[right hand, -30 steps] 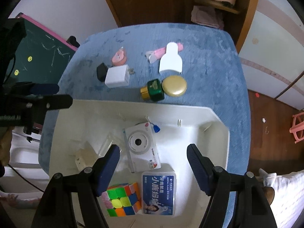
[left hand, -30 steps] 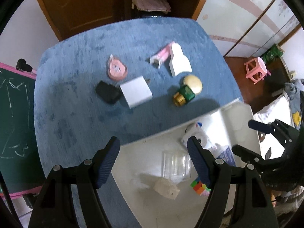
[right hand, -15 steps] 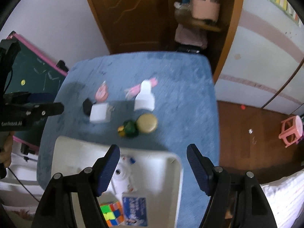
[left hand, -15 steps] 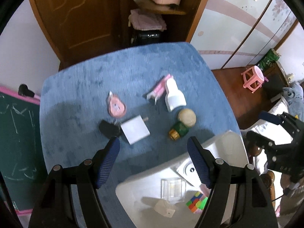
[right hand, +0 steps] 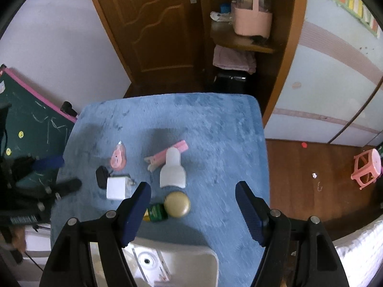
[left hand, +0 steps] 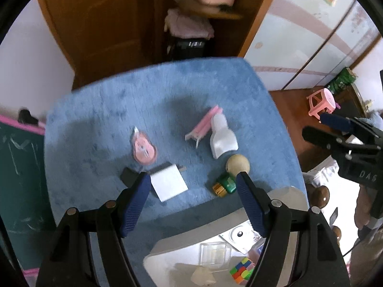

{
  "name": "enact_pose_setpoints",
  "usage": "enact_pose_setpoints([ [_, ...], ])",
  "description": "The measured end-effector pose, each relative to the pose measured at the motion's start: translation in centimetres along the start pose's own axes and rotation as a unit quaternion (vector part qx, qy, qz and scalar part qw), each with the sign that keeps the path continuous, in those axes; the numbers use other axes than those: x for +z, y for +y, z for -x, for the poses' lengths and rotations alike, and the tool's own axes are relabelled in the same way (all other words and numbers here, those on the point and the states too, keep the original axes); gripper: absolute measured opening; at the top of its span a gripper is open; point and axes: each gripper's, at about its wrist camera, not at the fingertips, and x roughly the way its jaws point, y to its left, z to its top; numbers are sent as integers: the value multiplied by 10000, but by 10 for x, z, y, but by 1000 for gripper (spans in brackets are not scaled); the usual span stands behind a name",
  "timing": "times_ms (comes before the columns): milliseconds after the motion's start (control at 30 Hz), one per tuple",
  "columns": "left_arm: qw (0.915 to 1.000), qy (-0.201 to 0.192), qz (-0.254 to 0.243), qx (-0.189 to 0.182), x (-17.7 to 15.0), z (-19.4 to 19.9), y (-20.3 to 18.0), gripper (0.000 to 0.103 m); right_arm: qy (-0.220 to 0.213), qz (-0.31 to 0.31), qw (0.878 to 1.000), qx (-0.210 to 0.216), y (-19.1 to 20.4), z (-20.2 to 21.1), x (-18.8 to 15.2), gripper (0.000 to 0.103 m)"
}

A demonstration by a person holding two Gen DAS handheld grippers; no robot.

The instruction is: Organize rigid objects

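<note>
On the blue table [left hand: 95, 124] lie a white charger block [left hand: 168, 184], a black adapter [left hand: 128, 175], a pink tape dispenser [left hand: 143, 149], a pink comb [left hand: 203, 125], a white bottle-shaped piece [left hand: 221, 137], a gold lid [left hand: 237, 163] and a green jar [left hand: 225, 185]. The same items show in the right wrist view, with the charger block [right hand: 116, 187] and gold lid [right hand: 177, 203]. A white bin [left hand: 182, 251] at the near edge holds a colour cube [left hand: 241, 269], a clear box and a camera. My left gripper [left hand: 192, 186] and right gripper [right hand: 192, 195] are open, empty, high above the table.
A wooden door [right hand: 153, 24] and a shelf with a pink basket [right hand: 251, 16] stand behind the table. A green chalkboard [right hand: 26, 129] is at the left. A pink stool [right hand: 366, 167] sits on the wood floor at the right.
Both grippers have risen and pulled back from the bin. The table and its objects now look smaller and more of the room shows. Nothing was picked up.
</note>
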Motion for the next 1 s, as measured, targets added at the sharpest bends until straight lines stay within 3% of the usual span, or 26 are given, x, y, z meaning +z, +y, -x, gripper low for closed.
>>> enact_pose_setpoints([
  [167, 9968, 552, 571, -4, -1, -47, 17, 77, 507, -18, 9986, 136, 12, -56, 11, 74],
  [467, 9877, 1096, 1095, 208, -8, -101, 30, 77, 1476, -364, 9880, 281, 20, -152, 2, 74],
  [800, 9801, 1376, 1358, 452, -16, -130, 31, 77, 1791, -511, 9824, 145, 21, -192, -2, 73],
  [1000, 9818, 1221, 1280, 688, -16, -130, 26, 77, 1896, -374, 9811, 68, 36, -207, -6, 61],
])
